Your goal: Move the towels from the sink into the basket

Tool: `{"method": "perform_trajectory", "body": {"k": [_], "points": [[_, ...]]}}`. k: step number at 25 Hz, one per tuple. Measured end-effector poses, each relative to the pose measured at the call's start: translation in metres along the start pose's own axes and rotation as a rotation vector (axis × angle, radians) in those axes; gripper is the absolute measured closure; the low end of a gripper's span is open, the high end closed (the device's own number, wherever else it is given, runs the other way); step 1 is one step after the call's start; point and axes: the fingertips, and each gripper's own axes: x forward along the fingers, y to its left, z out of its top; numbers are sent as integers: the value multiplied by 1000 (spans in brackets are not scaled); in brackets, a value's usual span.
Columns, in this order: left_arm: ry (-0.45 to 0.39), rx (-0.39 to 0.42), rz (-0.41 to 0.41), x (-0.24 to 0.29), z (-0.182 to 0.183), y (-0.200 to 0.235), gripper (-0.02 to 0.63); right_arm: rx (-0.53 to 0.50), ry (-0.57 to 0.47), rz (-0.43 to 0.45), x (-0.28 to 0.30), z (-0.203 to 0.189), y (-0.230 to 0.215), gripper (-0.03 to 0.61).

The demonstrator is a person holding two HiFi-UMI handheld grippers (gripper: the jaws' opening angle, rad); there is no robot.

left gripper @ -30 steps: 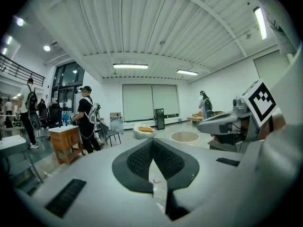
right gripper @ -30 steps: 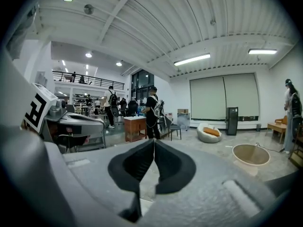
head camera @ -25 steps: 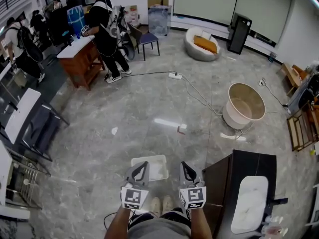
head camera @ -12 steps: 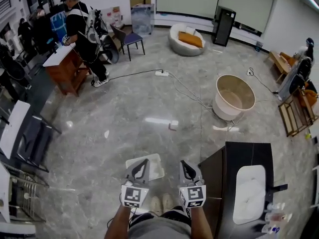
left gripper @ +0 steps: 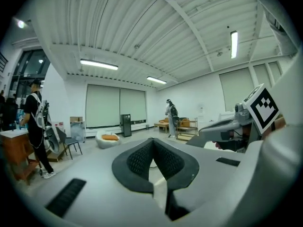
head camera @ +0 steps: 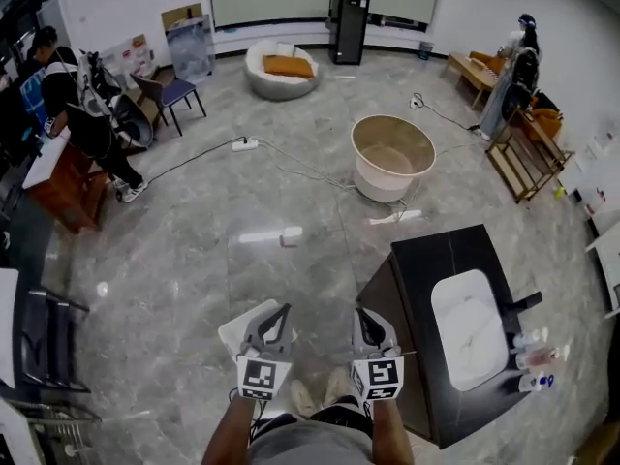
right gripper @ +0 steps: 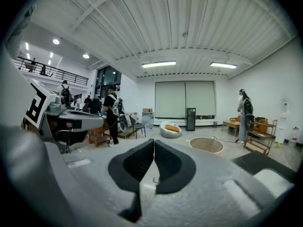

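The towels (head camera: 475,335) show only as white, lumpy folds inside the white sink (head camera: 438,303); they are too small to tell one from another. The sink sits in the top of a dark cabinet (head camera: 426,260), with a black faucet (head camera: 523,304) on its far right side and small bottles (head camera: 536,358) just beside that. On the floor to the left of the sink stands a white rectangular basket (head camera: 235,322), partly covered by the left gripper (head camera: 275,320). The right gripper (head camera: 366,324) is between the basket and the sink, near the cabinet's edge. Both grippers have their jaws pressed together with nothing between them. Beyond the sink, well apart, a round beige tub (head camera: 392,153) stands on the grey floor.
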Motion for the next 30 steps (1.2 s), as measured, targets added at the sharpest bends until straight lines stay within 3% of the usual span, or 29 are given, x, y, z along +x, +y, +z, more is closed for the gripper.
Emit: {"method": "perform_trajectory", "body": {"k": [13, 21, 30], "points": [[-47, 36, -375, 97, 29, -151, 604, 68, 12, -399, -105, -24, -153, 575], [-63, 51, -537, 152, 44, -266, 604, 103, 24, -565, -176, -49, -250, 575], [-40, 48, -678, 205, 42, -396, 604, 150, 61, -689, -245, -89, -353, 575]]}}
